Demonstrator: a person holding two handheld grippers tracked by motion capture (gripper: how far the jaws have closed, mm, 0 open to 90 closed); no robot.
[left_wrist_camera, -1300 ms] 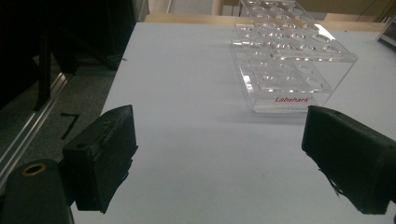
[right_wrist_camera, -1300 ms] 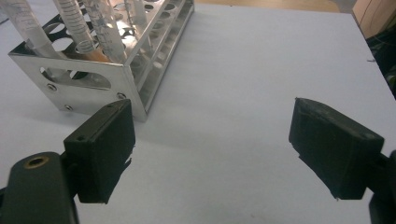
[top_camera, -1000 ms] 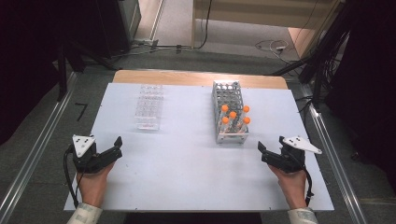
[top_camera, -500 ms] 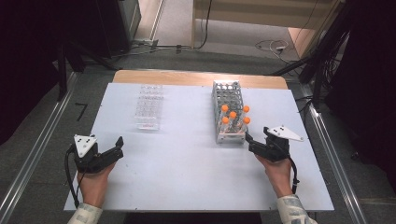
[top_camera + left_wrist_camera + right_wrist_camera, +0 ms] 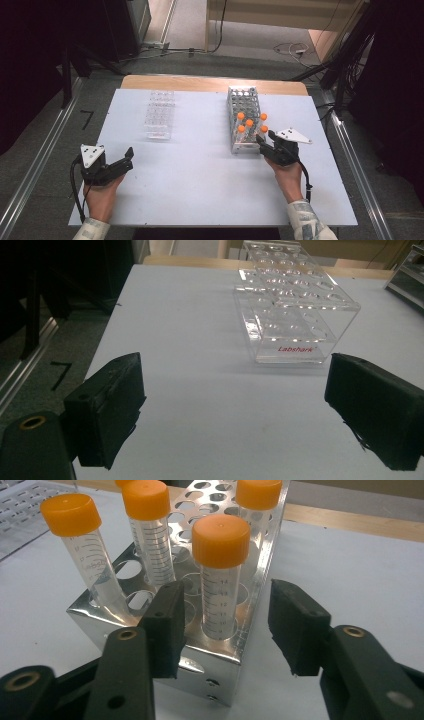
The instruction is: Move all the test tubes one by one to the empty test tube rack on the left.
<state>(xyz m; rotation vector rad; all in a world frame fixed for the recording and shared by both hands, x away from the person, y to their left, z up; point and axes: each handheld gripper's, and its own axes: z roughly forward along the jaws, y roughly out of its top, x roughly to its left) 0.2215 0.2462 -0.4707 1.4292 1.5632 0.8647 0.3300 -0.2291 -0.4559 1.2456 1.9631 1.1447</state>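
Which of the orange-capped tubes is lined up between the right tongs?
The orange-capped tube at the metal rack's near corner, between the right tongs, untouched; the others stand farther back.

Orange caps [image 5: 221, 533] topped clear tubes [image 5: 219, 602] marked with dark graduation lines in the shiny silver rack [image 5: 243, 120], left of it the transparent, red-lettered rack [image 5: 295, 320].

In the right gripper view, at the top edge of the frame, we lose most of one orange cap [image 5: 131, 482], and the steel rack [image 5: 215, 655] hides the foot of every tube [image 5: 220, 600]. At the upper right of the left gripper view, that rack [image 5: 407, 280] is cut off. In the high view, we cannot read the tubes' markings [image 5: 249, 125]; they are too small.
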